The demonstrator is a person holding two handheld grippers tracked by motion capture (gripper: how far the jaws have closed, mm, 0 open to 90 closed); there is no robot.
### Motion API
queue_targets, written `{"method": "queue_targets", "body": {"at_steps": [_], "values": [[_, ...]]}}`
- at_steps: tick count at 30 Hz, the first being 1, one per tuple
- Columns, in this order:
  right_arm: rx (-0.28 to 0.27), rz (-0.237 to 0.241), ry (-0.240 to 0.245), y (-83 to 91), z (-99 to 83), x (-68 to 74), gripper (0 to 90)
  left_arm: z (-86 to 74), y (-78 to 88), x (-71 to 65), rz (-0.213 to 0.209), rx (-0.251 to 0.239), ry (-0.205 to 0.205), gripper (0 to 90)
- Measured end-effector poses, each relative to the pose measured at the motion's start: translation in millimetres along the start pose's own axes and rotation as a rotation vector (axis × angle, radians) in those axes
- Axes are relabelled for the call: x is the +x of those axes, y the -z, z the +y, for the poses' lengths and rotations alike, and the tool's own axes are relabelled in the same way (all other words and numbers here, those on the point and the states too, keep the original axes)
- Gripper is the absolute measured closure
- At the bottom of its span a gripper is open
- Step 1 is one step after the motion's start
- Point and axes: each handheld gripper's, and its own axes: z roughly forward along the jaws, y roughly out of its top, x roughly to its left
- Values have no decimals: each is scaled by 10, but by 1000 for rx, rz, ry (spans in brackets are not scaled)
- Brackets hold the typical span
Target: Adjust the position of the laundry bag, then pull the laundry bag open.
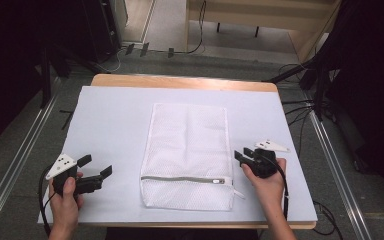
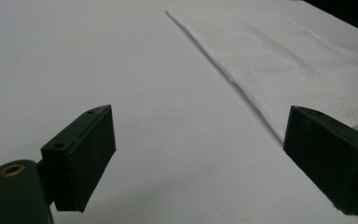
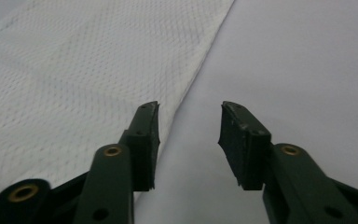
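Both grippers hang empty with jaws apart — left gripper [image 1: 96, 168] wide, right gripper [image 1: 243, 153] narrower. Between them a white mesh laundry bag [image 1: 187, 152] lies flat on the table [image 1: 105, 115]: light, limp, probably best pinched at its edge or zipper [image 1: 182, 179].

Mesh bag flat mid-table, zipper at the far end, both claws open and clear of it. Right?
Not quite: the zipper runs across the near end of the mesh bag, by the person's side, as the high view shows. The rest stands: the bag lies flat mid-table, and the left claw and right claw are both open and holding nothing.
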Motion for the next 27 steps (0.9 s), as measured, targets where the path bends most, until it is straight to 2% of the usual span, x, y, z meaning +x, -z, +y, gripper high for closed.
{"method": "queue_targets", "body": {"at_steps": [1,3,4,6,7,8,10,11,12,16,17,18,23,27], "values": [[0,0,0,0,0,0,551,0,0,0,0,0,0,93],[-30,8,20,105,-99,-4,518,3,-8,-32,-7,1,-1,94],[-41,10,40,222,-196,-2,515,14,-15,-90,-10,-1,-9,94],[-52,9,40,277,-249,-5,520,22,-17,-122,-16,0,-16,94],[-49,14,24,330,-298,-11,533,28,-24,-165,-25,-5,-18,94],[-49,58,-15,406,-387,-18,540,42,-49,-257,-43,1,-35,94],[-41,83,-33,453,-458,3,554,52,-91,-355,-69,8,-32,94],[-25,104,-40,469,-485,22,554,52,-91,-355,-69,8,-32,94],[-20,115,-38,480,-511,42,554,64,-140,-457,-100,7,-37,94],[-3,121,-45,513,-586,165,574,84,-252,-658,-148,21,-64,96],[-3,121,-45,513,-586,165,574,84,-252,-658,-148,21,-64,96],[17,123,-28,511,-609,229,553,85,-299,-720,-166,36,-72,96],[49,154,-22,480,-678,338,494,89,-352,-791,-182,42,-83,96],[76,135,7,435,-725,422,461,90,-378,-841,-193,53,-96,97]]}}
